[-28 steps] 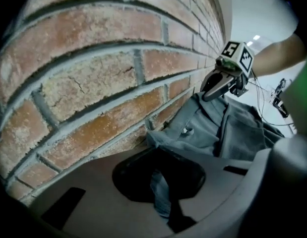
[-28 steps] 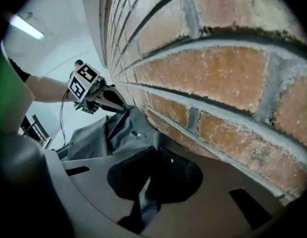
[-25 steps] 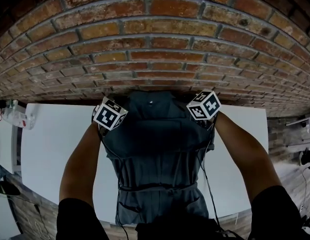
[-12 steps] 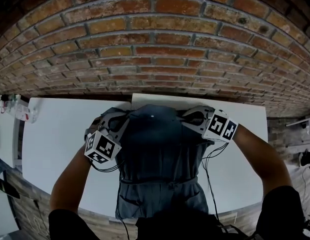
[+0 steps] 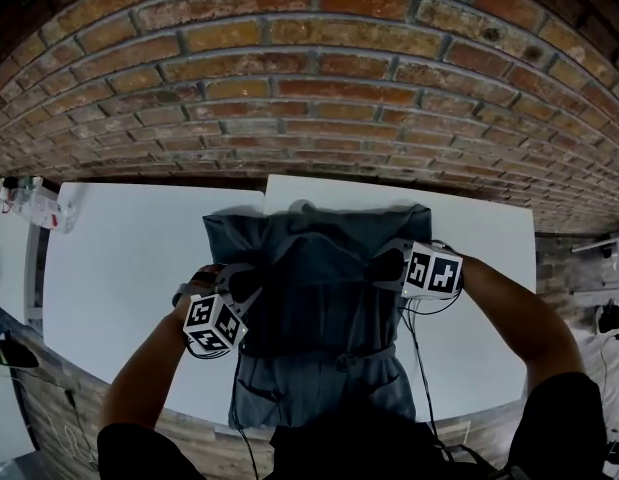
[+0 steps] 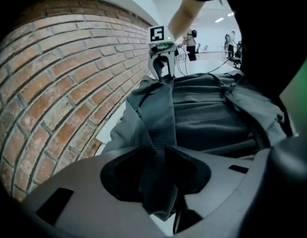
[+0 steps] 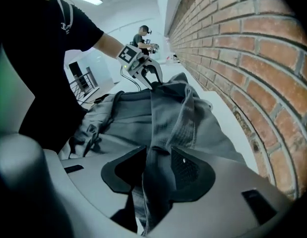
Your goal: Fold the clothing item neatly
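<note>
Head view: a dark grey-blue garment (image 5: 319, 308), soft and creased with a gathered waist, lies on a smooth white worktop (image 5: 119, 268) under a rough red brick wall (image 5: 309, 88). The left claw (image 5: 239, 280) sits at the cloth's left edge and the right claw (image 5: 386, 263) at its right edge. A black-and-white marker cube (image 5: 214, 325) rides behind the left one, and the garment's top edge lies beyond both

Left gripper view: the left claw (image 6: 160, 151), its jaws just having been opening, stands parted with a limp fold of the woven cloth hanging between its black pads (image 6: 185, 170). The rest of the garment (image 6: 213, 113) runs in ridges ahead of it toward the right claw (image 6: 162, 76), with brick to its left

Right gripper view: the right claw (image 7: 158, 155), its jaws likewise just having been opening, stands apart around a seamed strip of the fabric. The garment (image 7: 133, 115) heaps ahead of it, the left claw (image 7: 152, 81) stands beyond, and brick curves along its right
</note>
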